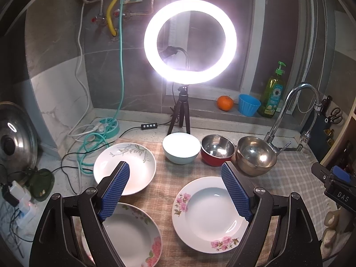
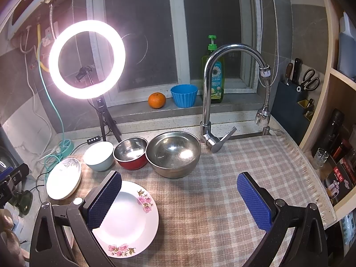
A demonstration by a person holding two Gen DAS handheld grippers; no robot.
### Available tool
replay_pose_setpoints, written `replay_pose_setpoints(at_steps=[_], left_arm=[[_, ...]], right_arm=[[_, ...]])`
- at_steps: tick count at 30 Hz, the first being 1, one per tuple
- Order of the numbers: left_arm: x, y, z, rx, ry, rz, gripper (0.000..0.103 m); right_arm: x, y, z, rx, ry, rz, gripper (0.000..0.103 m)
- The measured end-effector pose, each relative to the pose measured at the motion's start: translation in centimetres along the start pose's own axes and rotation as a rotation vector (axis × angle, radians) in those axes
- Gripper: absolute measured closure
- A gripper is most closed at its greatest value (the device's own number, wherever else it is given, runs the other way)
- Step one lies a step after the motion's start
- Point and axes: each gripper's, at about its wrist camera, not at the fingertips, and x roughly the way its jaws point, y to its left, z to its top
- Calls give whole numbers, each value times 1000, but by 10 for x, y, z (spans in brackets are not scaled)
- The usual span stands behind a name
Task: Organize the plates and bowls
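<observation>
Three plates lie on the checked cloth (image 1: 169, 191): a leaf-pattern plate (image 1: 129, 162) at the back left, a pink-flower plate (image 1: 207, 215) at the front right and another pink-flower plate (image 1: 133, 235) at the front left. Behind them stand a white bowl (image 1: 181, 148), a red-sided steel bowl (image 1: 217, 150) and a big steel bowl (image 1: 255, 155). My left gripper (image 1: 175, 171) hovers open above the plates, holding nothing. My right gripper (image 2: 179, 179) is open over the cloth, right of the flower plate (image 2: 129, 218) and in front of the big steel bowl (image 2: 173, 153).
A lit ring light (image 1: 190, 41) on a tripod stands behind the bowls. A tap (image 2: 222, 84) rises at the back right. On the sill sit an orange (image 2: 156, 100), a blue cup (image 2: 184, 95) and a soap bottle (image 2: 217, 82). Cables (image 1: 93, 142) trail at left.
</observation>
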Motion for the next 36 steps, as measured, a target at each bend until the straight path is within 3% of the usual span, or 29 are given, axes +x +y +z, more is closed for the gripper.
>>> replay_pose_setpoints(at_steps=[24,36], left_arm=[[4,-1,-1,6,9,-3,18],[21,1,-1,11,51,-4,18]], right_arm=[[11,2,0,5,17,11,0],[25,-4,-5,15,48,44,0]])
